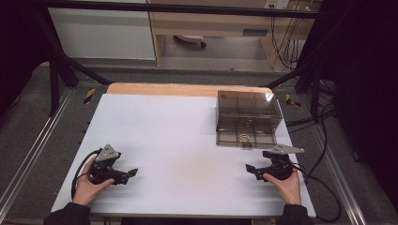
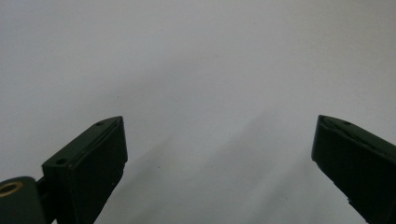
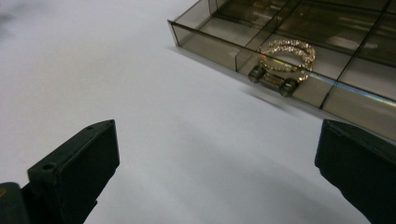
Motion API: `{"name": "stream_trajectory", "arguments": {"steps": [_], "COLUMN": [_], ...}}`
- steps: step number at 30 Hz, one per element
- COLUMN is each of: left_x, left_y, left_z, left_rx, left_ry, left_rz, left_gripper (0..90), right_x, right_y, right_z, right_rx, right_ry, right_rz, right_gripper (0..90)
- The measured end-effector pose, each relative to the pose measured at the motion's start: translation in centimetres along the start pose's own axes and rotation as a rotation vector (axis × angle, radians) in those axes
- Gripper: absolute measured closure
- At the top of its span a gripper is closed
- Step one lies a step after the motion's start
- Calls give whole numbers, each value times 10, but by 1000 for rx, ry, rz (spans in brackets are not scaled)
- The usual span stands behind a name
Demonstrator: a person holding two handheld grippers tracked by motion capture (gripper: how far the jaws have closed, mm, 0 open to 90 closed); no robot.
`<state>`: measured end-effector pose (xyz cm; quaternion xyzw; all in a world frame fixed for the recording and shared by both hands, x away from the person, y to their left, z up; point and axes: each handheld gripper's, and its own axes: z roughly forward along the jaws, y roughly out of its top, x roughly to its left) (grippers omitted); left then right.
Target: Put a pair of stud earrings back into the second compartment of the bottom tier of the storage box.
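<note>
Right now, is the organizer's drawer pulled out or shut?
Pulled out: the drawer juts from the box, its compartments and bracelet uncovered.

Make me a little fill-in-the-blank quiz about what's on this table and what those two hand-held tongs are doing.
1. The smoky clear box sits nearer the ____ tongs.
2. Both the left tongs and the other pair have jaws that are ____.
3. Inside a front compartment lies a sparkly gold ____.
4. The sheet covering the table is ____ in colour.

Missing words: right; open; bracelet; white
</note>
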<state>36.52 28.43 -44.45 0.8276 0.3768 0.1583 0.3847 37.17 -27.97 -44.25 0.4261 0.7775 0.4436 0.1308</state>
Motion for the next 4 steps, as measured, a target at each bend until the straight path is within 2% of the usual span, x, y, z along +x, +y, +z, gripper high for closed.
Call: {"name": "stream_trajectory", "arguments": {"steps": [4], "left_x": [0], "left_y": [0], "left_z": [-1], "left_rx": [-2], "left_ry": [-1], "left_rz": [3], "left_gripper": [34], "right_x": [0], "right_y": [-3], "right_z": [-1], "right_rx": [-8], "right_ry": [6], "right_rz": [5], "right_gripper": [7]}}
